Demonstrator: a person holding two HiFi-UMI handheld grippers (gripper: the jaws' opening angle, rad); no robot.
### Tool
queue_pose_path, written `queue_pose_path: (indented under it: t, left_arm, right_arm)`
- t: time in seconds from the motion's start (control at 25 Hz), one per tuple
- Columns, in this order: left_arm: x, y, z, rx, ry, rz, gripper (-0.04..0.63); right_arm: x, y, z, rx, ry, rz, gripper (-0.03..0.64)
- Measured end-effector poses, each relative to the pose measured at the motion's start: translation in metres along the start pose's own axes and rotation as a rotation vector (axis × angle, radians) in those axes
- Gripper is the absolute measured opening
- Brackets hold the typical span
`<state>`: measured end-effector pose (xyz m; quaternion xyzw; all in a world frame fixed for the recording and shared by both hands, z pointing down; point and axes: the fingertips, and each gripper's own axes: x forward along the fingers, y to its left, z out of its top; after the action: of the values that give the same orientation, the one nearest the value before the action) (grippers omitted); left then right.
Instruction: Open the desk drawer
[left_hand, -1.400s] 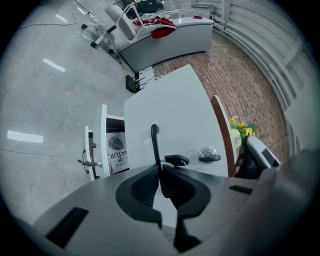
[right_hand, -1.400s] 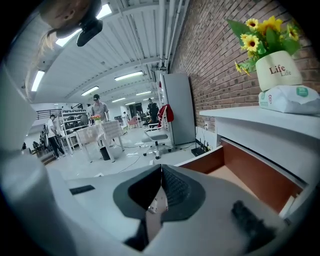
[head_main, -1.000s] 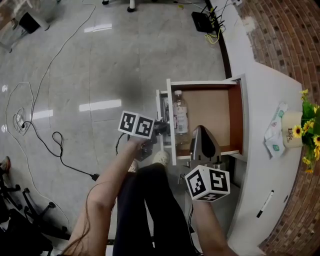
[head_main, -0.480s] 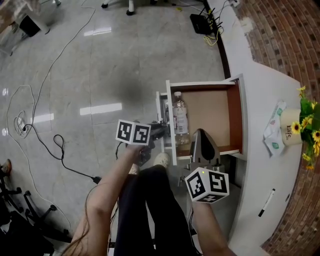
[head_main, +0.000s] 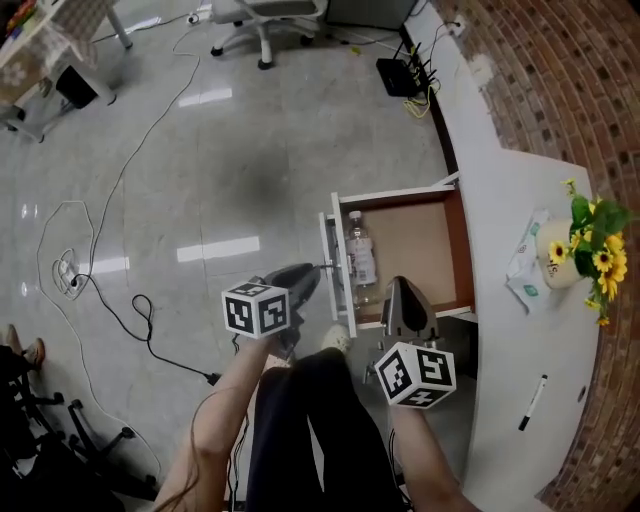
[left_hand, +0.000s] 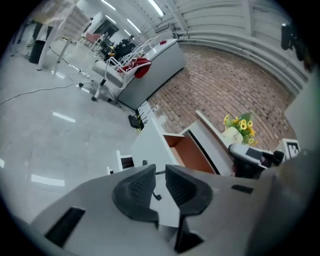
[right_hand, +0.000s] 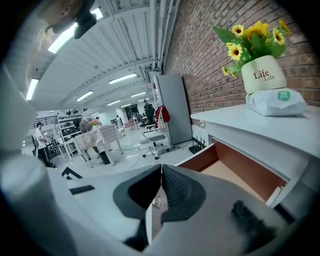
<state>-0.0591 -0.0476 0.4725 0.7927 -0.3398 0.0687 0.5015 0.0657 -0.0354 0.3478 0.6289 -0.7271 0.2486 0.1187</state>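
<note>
The drawer (head_main: 410, 235) stood pulled out at mid-frame, white-fronted and brown inside, with a clear plastic bottle (head_main: 359, 255) lying behind its front. Its near corner was hidden by the right tongs (head_main: 405, 297), pressed together. The left tongs (head_main: 303, 279), just left of the front, were narrowly parted and had just been closing on nothing.
</note>
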Motion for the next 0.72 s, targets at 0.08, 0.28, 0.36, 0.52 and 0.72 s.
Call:
queue_pose_path:
  t: [0.08,0.28,0.36,0.52,0.72]
  left_arm:
    - [-0.013,-0.017,0.010,-0.001,-0.043,-0.005,0.055]
    - [-0.038,-0.063,0.027,0.048,-0.088,-0.003,0.021]
    - [-0.046,-0.082,0.034,0.089,-0.090,-0.004,0.009]
    - [-0.065,-0.124,0.052,0.149,-0.105,-0.026,0.009]
    - [-0.087,-0.181,0.085,0.277,-0.150,-0.017,0.009]
  right_arm:
    - [-0.007,0.003,0.005,0.008,0.008,0.014,0.014]
    - [-0.031,0.003,0.024,0.013,0.021,0.031,0.012]
    - [-0.039,0.002,0.034,0.009,0.018,0.036,0.012]
    - [-0.060,0.002,0.056,0.031,0.013,0.054,0.012]
    - [-0.087,0.009,0.090,0.030,-0.008,0.110,0.012]
